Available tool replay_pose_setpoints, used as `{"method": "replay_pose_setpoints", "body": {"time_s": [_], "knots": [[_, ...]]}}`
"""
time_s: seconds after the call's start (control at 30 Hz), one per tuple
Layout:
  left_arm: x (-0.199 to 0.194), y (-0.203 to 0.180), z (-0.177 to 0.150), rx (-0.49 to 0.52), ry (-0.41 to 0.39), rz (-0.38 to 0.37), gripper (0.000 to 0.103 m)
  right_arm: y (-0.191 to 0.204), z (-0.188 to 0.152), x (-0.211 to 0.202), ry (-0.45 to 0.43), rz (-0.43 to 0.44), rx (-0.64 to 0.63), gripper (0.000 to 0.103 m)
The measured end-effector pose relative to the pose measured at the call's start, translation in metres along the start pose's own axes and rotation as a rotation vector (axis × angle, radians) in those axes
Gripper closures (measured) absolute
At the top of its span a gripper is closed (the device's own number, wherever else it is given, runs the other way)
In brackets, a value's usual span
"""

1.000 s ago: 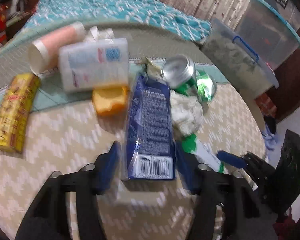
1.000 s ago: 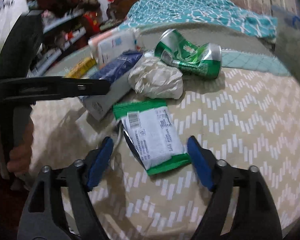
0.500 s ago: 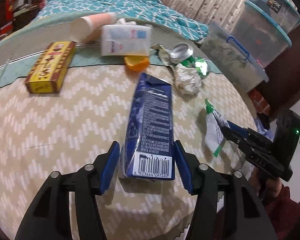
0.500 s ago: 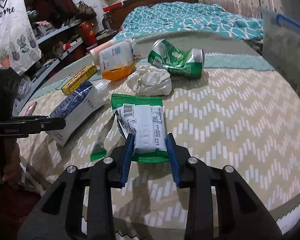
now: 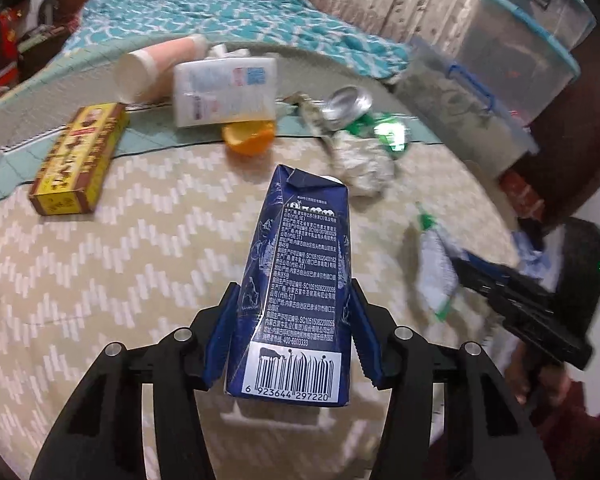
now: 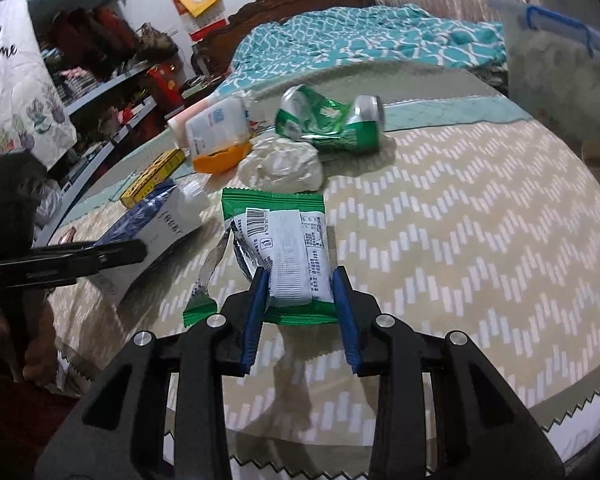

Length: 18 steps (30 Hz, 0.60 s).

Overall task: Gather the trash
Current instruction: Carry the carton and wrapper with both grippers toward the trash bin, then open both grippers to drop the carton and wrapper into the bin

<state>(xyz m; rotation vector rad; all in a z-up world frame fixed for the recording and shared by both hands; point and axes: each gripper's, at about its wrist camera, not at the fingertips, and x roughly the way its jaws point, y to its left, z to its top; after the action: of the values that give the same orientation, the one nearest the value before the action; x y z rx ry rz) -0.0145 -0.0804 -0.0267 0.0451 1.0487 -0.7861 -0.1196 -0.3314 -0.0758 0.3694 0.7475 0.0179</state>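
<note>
A dark blue milk carton (image 5: 300, 280) is between the blue pads of my left gripper (image 5: 294, 284), whose jaws are closing on its sides. The carton is tilted, its barcode end towards the camera, clear of the tablecloth. My right gripper (image 6: 300, 272) is shut on the near end of a green and white snack wrapper (image 6: 284, 236), which hangs forward over the table. The right wrist view shows the carton (image 6: 152, 224) at the left in the left gripper (image 6: 132, 250). In the left wrist view, the right gripper (image 5: 472, 264) holds the wrapper (image 5: 434, 276).
On the round table's zigzag cloth (image 5: 100, 280) lie a crushed green can (image 6: 332, 124), a crumpled paper ball (image 6: 284, 162), a white bottle with an orange cap (image 5: 224, 92), a pink tube (image 5: 156, 66) and a yellow box (image 5: 76, 160). Clear storage bins (image 5: 500, 60) stand behind.
Both grippers pulled back from the pile towards the table's near edge. The right gripper shut on the wrapper and lifted it. The carton came along in the left gripper.
</note>
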Motion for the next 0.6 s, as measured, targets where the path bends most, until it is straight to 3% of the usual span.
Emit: {"method": "replay_pose_setpoints", "body": {"time_s": [0.13,0.3,0.43,0.6], "knots": [[-0.004,-0.017,0.010,0.031,-0.008,-0.090,0.054,-0.013,0.003,-0.011,-0.057,-0.018,0.033,0.067],[0.020,-0.060,0.040,0.112,0.030,-0.172,0.054,-0.053,0.005,-0.029,-0.123,-0.092,0.113,0.067],[0.057,-0.119,0.074,0.226,0.066,-0.243,0.054,-0.106,0.005,-0.055,-0.186,-0.177,0.220,0.067],[0.123,-0.220,0.112,0.385,0.152,-0.320,0.053,-0.195,0.008,-0.092,-0.256,-0.298,0.373,0.067]]}}
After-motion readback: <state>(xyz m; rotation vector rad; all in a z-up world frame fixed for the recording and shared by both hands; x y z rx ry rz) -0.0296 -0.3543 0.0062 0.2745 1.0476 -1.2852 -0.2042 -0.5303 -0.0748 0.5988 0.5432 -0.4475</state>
